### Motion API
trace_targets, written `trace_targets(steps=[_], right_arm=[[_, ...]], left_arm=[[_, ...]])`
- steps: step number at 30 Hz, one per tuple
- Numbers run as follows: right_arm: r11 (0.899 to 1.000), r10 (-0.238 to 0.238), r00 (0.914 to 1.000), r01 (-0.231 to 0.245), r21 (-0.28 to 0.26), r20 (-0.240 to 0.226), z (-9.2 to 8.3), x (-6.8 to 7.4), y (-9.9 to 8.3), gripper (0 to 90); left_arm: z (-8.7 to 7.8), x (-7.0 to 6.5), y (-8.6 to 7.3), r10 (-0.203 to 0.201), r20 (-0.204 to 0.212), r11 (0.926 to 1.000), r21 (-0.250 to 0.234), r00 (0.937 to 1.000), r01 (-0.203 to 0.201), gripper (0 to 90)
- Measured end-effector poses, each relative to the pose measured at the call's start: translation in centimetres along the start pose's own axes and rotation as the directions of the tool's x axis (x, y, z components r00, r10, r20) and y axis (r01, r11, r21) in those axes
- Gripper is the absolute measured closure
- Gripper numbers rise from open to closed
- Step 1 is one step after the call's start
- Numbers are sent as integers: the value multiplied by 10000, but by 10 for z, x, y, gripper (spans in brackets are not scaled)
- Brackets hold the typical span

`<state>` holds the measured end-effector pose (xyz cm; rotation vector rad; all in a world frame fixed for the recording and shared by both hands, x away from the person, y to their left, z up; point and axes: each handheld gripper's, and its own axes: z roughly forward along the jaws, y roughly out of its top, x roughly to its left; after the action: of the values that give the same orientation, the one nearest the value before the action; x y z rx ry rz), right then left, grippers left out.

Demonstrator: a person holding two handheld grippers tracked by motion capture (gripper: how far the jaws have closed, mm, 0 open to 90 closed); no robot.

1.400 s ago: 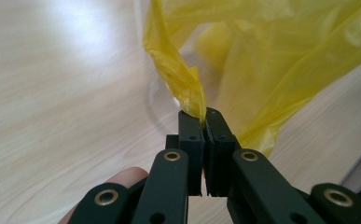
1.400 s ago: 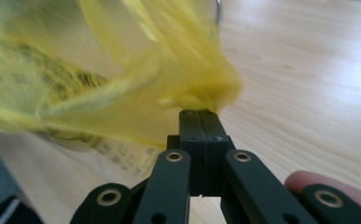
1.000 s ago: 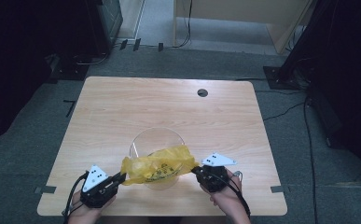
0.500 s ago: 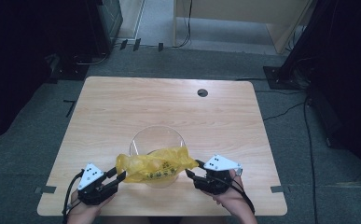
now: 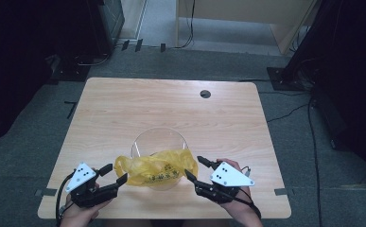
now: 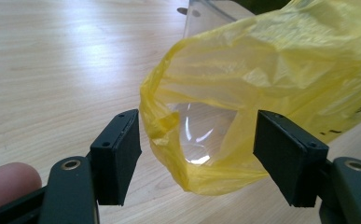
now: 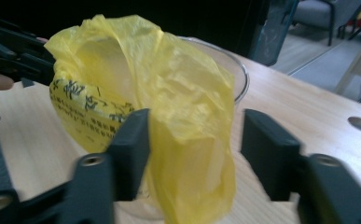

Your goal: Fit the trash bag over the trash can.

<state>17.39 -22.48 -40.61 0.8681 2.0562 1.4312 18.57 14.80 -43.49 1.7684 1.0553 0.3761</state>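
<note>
Two hand-held grippers flank a clear bowl (image 5: 159, 142) that stands on the near middle of the bench (image 5: 124, 109). A yellow bag (image 5: 156, 169) is draped over the bowl's near rim, with one end spilling out to each side of the bowl. The left hand-held gripper (image 5: 114, 174) sits just left of the bowl; its jaws have just been opening and now stand spread, with the bag's crumpled left end (image 6: 192, 140) between them but not pressed by either pad. The right hand-held gripper (image 5: 196, 168) sits just right of the bowl; its jaws have just been closing a little yet are spread too, with the bag's right end (image 7: 187, 154) hanging between them, brushing one pad, unpinched.
</note>
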Motion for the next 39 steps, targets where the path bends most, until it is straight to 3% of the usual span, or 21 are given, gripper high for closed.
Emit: trace_targets(steps=[1,2,3,4,5,8,15,17,20,22,25,29,31,32,34,36,39], right_arm=[[10000,44,9999,-44,37,153,1,1,0,622],[9996,231,9997,-233,141,88,4,-1,0,771],[9996,231,9997,-233,141,88,4,-1,0,771],[9987,500,9986,-501,35,161,6,-1,0,847],[9987,500,9986,-501,35,161,6,-1,0,847],[9978,632,9967,-622,-213,503,8,1,3,879],[9964,833,9946,-824,-176,612,15,0,7,888],[9954,940,9931,-923,-276,708,15,-1,10,888],[9923,1173,9896,-1134,-499,836,18,-5,15,888],[9913,1239,9882,-1193,-548,897,20,-6,17,888],[9882,1482,9820,-1423,-575,1173,30,-10,17,888],[9895,1419,9767,-1358,-486,1611,45,-15,16,888],[9898,1417,9721,-1363,-416,1869,54,-20,16,888],[9902,1392,9708,-1337,-410,1954,58,-22,16,888],[9898,1422,9695,-1371,-391,1998,60,-24,17,888],[9852,1712,9626,-1697,-250,2098,64,-27,15,888],[9792,2022,9581,-2018,-225,2027,67,-29,13,889]], left_arm=[[-1,0,1,-44,56,10000,-33,10000,44,311],[-2,1,2,-54,109,10000,-74,9999,55,288],[-2,2,3,-121,141,9999,-116,9998,123,288],[-3,3,5,-85,163,9998,-180,9998,88,280],[-3,3,5,-85,163,9998,-180,9998,88,284],[-6,2,12,74,751,9991,-423,9971,-42,324],[-3,-4,31,61,711,9955,-947,9975,7,330],[0,-6,36,17,761,9940,-1089,9971,66,370],[6,-12,39,388,309,9909,-1304,9988,-345,632],[8,-13,39,545,233,9911,-1225,9982,-512,685],[15,-17,40,535,-62,9922,-1120,9985,-539,846],[21,-16,42,526,-289,9920,-1131,9982,-556,861],[24,-14,44,477,-497,9916,-1177,9976,-533,873],[29,-13,46,579,-871,9900,-1234,9945,-684,878],[31,-12,47,542,-965,9900,-1249,9939,-661,886],[38,-10,49,410,-1151,9917,-1165,9925,-545,894],[40,-13,49,349,-1061,9920,-1174,9937,-474,890]])
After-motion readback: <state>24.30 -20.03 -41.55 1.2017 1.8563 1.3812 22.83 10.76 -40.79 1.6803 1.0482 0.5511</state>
